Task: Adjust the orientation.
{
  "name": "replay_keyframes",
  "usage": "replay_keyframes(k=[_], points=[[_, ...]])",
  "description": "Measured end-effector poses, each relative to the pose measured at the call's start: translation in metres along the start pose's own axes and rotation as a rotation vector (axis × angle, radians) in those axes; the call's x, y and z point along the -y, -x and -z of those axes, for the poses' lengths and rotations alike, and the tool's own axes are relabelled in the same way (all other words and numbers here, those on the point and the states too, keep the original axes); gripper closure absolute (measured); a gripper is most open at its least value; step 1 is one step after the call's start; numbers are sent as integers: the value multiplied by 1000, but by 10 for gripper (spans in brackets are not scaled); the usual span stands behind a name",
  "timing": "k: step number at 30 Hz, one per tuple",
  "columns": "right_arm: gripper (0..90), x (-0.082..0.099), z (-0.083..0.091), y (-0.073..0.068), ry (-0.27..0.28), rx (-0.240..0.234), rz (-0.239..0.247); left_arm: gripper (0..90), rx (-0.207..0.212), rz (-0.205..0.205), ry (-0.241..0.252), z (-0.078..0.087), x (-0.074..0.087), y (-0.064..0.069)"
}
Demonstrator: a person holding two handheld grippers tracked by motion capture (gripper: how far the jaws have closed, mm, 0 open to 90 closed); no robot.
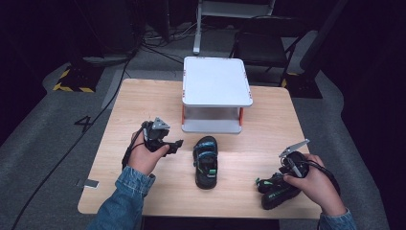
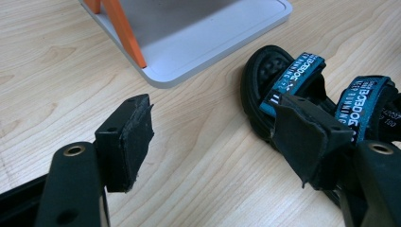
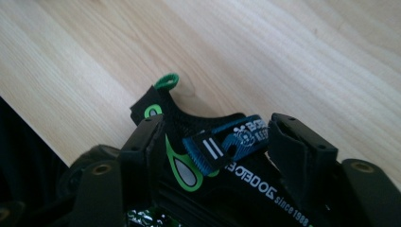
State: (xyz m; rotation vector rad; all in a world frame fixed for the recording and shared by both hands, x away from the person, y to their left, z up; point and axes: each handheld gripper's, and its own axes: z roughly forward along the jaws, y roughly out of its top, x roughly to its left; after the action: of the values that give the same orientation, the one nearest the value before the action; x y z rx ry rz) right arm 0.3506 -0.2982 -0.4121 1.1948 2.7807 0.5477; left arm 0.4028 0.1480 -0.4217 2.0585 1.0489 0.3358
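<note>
We count two sandals: our left gripper (image 1: 178,143), jaws apart, sits beside one sandal (image 1: 205,162); our right gripper (image 1: 282,179) clamps the other sandal (image 1: 277,191).

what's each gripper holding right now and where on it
Right gripper: around the sandal at its heel strap. Left gripper: nothing, jaws open.

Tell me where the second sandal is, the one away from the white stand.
In the high view that sandal lies at the table's near right corner, between the right hand-held gripper's jaws, well right of the sandal in the middle.
</note>
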Motion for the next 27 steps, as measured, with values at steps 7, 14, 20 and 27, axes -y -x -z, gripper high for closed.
replay_keyframes(k=[7, 14, 20, 27], points=[[474, 8, 1, 15, 40, -78, -111, 288, 16, -8, 5, -2, -1, 1], [816, 8, 13, 18, 103, -99, -170, 287, 23, -49, 38, 1, -3, 7], [750, 2, 10, 14, 95, 9, -142, 287, 17, -73, 43, 3, -3, 10], [778, 2, 2, 12, 22, 55, -113, 287, 19, -64, 51, 4, -2, 9]])
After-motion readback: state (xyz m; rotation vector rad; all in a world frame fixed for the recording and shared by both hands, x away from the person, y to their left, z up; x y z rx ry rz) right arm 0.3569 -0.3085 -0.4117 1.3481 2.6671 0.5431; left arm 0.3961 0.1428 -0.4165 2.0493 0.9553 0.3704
